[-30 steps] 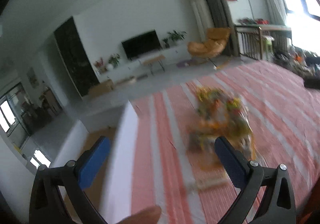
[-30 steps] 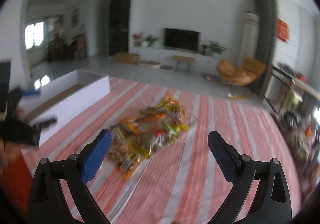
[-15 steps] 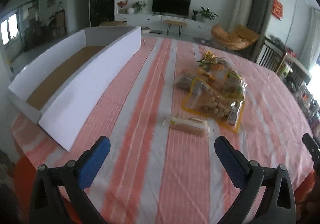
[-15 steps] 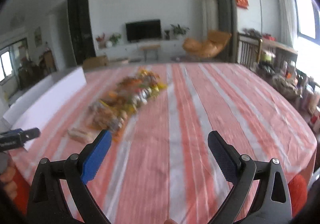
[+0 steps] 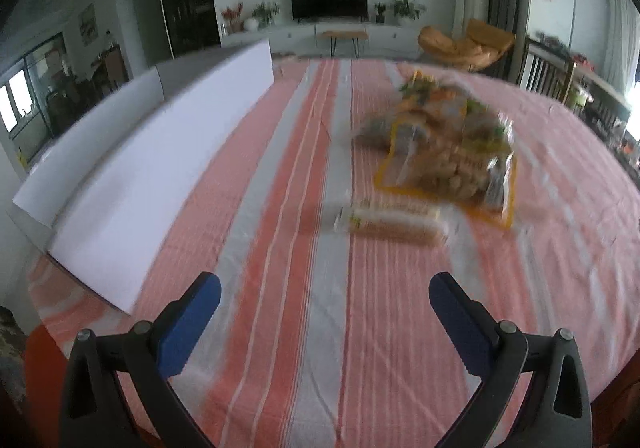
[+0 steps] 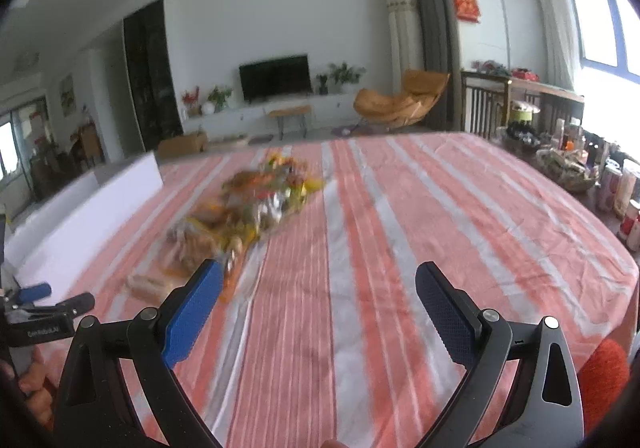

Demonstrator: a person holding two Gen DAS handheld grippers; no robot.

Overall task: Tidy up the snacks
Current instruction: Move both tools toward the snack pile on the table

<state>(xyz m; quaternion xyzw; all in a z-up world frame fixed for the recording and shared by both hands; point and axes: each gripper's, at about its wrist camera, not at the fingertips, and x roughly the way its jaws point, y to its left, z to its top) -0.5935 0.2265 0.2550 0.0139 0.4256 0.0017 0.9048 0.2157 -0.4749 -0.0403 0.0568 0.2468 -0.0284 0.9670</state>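
A pile of snack packets [image 5: 444,140] lies on the red-and-white striped tablecloth [image 5: 320,288], blurred by motion; it also shows in the right wrist view [image 6: 248,216]. One long packet [image 5: 390,220] lies apart, in front of the pile. A long white box [image 5: 132,152] with an open top stands at the table's left. My left gripper [image 5: 325,312] is open and empty, above the near table edge, short of the long packet. My right gripper [image 6: 319,302] is open and empty, right of the pile. The left gripper also shows at the left edge of the right wrist view [image 6: 40,302].
The table's right edge [image 6: 624,248] drops off toward a side table with jars and baskets [image 6: 568,164]. A living room with a TV [image 5: 329,0] and an orange chair [image 5: 464,44] lies beyond the far edge.
Both views have swung over the table and steadied toward the snack pile. The left gripper has moved a little closer to the long packet. Both grippers stayed open.
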